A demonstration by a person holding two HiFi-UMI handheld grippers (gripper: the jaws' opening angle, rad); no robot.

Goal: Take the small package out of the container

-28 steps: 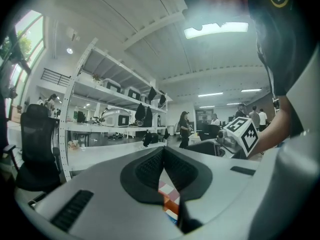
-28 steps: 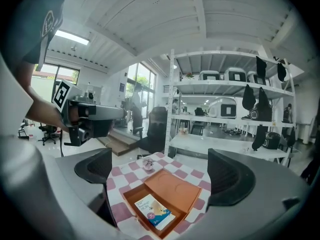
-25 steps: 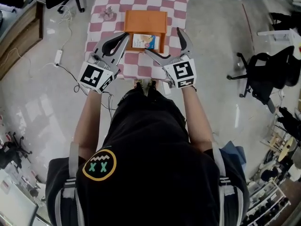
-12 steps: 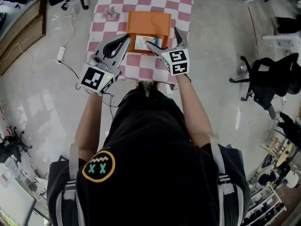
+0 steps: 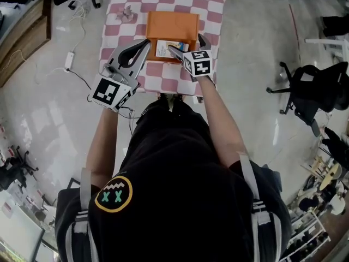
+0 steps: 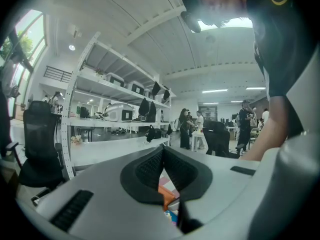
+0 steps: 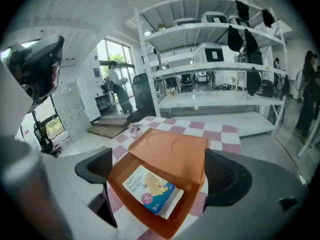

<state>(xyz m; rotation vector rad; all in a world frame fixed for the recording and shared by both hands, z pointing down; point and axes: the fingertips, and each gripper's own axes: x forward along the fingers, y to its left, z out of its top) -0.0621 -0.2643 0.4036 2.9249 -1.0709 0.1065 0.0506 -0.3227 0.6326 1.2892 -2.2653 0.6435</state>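
Observation:
An orange container [image 5: 172,26] lies on the pink-and-white checked table [image 5: 122,34], its lid [image 7: 170,154] folded back over the far part. Inside its near half lies the small package [image 5: 165,48], a flat white and blue packet [image 7: 149,190] with a picture. My right gripper [image 5: 185,44] hangs open just over the container's near edge. In the right gripper view its jaws stand wide to either side of the packet [image 7: 160,181], apart from it. My left gripper [image 5: 144,42] is shut and empty, left of the container, pads [image 6: 155,166] pressed together.
A small crumpled scrap [image 5: 127,14] lies on the cloth's far left corner. Beside the table on the floor are a power strip [image 5: 68,61] and cable. An office chair [image 5: 313,86] stands to the right. Shelving [image 7: 215,69] rises behind the table.
My right gripper has moved left and forward from the table's right edge to the container's near side, above the packet. The left gripper has barely shifted.

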